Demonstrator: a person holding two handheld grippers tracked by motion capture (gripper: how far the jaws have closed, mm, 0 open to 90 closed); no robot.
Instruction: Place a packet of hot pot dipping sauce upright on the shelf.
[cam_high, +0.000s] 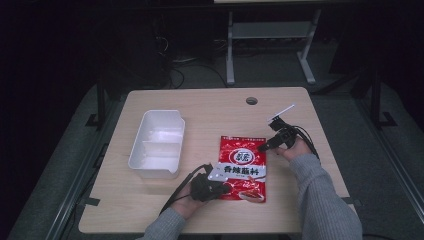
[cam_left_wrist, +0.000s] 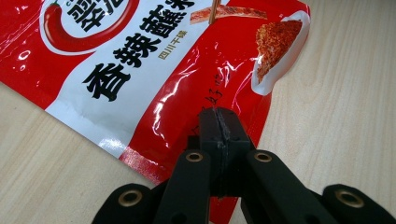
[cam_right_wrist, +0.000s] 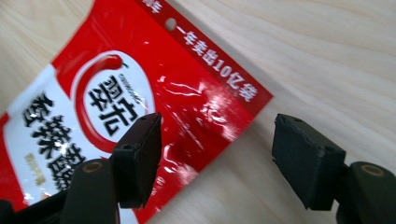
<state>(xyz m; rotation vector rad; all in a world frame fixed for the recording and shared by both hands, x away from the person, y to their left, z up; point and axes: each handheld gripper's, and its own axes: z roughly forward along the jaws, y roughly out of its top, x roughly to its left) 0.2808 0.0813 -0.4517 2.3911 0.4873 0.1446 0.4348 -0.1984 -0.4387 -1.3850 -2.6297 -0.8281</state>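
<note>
Red seasoning pouch (cam_high: 243, 169) flat on table (cam_high: 210, 107); left gripper (cam_left_wrist: 219, 122) clenched over its lower edge (pinch unclear), right gripper (cam_right_wrist: 217, 154) spread wide astride top corner.

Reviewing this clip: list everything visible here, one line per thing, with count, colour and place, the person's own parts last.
Table: one, light wood, centre.
Container: one, white, divided compartments, table's left.
Seasoning packet: one, red and white, flat, right of the container.
Desk frame: one, grey, on the floor behind the table.
Left gripper: one, black, shut on the packet's near edge.
Right gripper: one, black, open at the packet's far right corner.
Sleeves: two, grey, bottom.
</note>
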